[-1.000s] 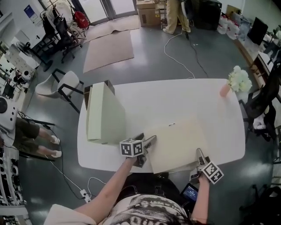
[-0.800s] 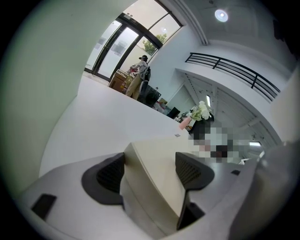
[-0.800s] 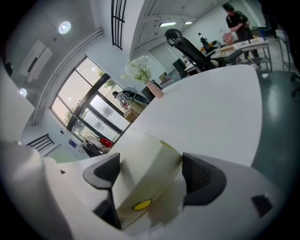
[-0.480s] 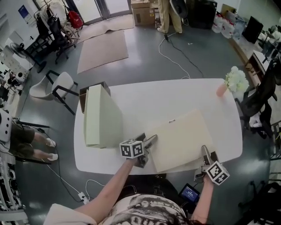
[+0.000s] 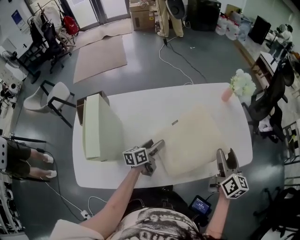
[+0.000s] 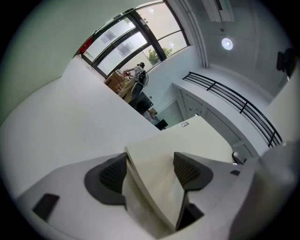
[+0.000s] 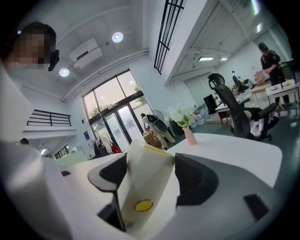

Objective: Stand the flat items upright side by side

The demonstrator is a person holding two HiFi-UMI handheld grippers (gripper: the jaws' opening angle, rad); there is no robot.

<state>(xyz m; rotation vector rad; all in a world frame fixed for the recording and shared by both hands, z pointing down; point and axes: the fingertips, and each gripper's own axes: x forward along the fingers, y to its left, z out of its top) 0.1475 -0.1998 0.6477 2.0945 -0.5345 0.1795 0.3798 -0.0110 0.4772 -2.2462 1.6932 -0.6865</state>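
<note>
White table [image 5: 197, 96] | your left gripper [image 5: 157, 145] and right gripper [image 5: 226, 158] (jaws just closing) each pinch the cream folder [image 5: 192, 138] | folder tilted

A pale pink vase [image 5: 227, 95] holding white flowers [image 5: 243, 84] stands upright near the far right corner of the white oval tabletop [image 5: 150, 105]. On the grey floor beyond lie a large beige rug [image 5: 98, 58] and a loose black cable [image 5: 180, 65]. A white chair with black legs [image 5: 49, 96] stands off the left end. Brown cardboard boxes [image 5: 140, 14] sit by the glass doors, near a standing person [image 5: 169, 18]. A black office chair [image 5: 269, 103] stands at the right.
</note>
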